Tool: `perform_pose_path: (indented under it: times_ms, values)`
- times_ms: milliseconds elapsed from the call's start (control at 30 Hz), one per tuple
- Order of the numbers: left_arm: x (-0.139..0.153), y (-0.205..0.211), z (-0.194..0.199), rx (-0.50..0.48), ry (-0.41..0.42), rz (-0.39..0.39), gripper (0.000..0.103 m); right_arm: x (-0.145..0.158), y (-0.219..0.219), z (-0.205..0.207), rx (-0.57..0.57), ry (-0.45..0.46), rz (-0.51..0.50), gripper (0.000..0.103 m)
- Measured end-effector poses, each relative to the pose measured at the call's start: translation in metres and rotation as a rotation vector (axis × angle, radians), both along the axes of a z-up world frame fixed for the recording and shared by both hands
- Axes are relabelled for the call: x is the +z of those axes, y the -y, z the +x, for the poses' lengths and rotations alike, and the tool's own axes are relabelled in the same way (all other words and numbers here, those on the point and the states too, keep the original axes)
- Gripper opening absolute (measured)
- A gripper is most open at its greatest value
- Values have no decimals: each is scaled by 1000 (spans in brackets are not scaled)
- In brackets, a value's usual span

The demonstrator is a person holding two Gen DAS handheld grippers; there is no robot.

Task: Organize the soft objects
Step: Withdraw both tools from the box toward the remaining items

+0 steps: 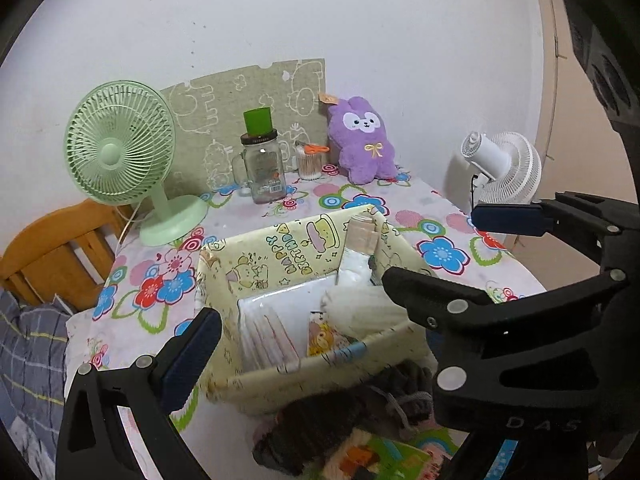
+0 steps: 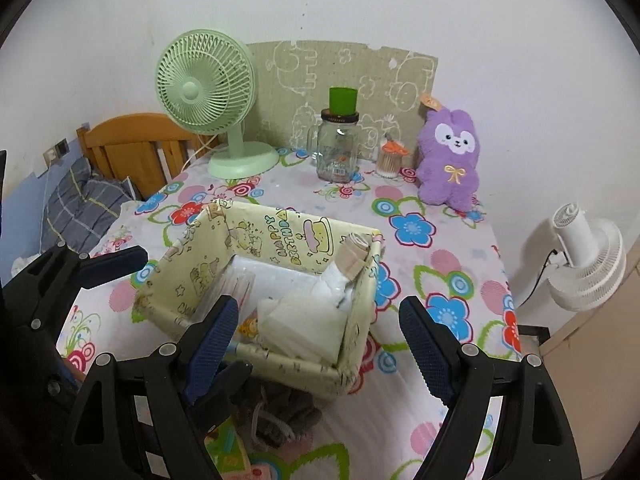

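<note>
Right gripper (image 2: 320,344) wide open, empty, above fabric storage bin (image 2: 280,364). Left gripper (image 1: 304,300) also agape, holding nothing. Grey knit item (image 2: 276,416) lies at 6 o'clock, against bin's near wall. Risk: descending fingers catch the soft wall, tipping bin on table (image 2: 460,240).

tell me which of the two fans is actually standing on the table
The green fan, whose round base sits on the floral tablecloth at the back left. The white fan is off the table's right edge, beside the wall.
</note>
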State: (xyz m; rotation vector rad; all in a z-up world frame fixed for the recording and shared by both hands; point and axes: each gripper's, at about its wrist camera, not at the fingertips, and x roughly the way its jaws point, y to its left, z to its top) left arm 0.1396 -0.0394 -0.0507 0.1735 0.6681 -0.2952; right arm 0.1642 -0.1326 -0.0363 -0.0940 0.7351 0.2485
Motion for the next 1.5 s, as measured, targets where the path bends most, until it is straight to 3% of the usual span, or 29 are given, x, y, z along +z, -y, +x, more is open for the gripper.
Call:
perform_pose_path:
  times_ms: [367,500,633,1267,1500]
  values:
    - [2,1,-32,52,14,-20,103,7,10,-44,-26,53,-5,84]
    - [-5,-3,-38,127,15,-10,103,6,14,-56,-40,60,3,84]
    - [-13,-11,-44,144,-11,-52,103,2,16,-64,-45,59,11,84]
    - [-55,-12,-67,181,-61,-94,103,-49,29,-93,-41,20,65,80]
    - [-71,-3,-72,163,-70,-69,103,-65,31,-97,-45,10,87,80]
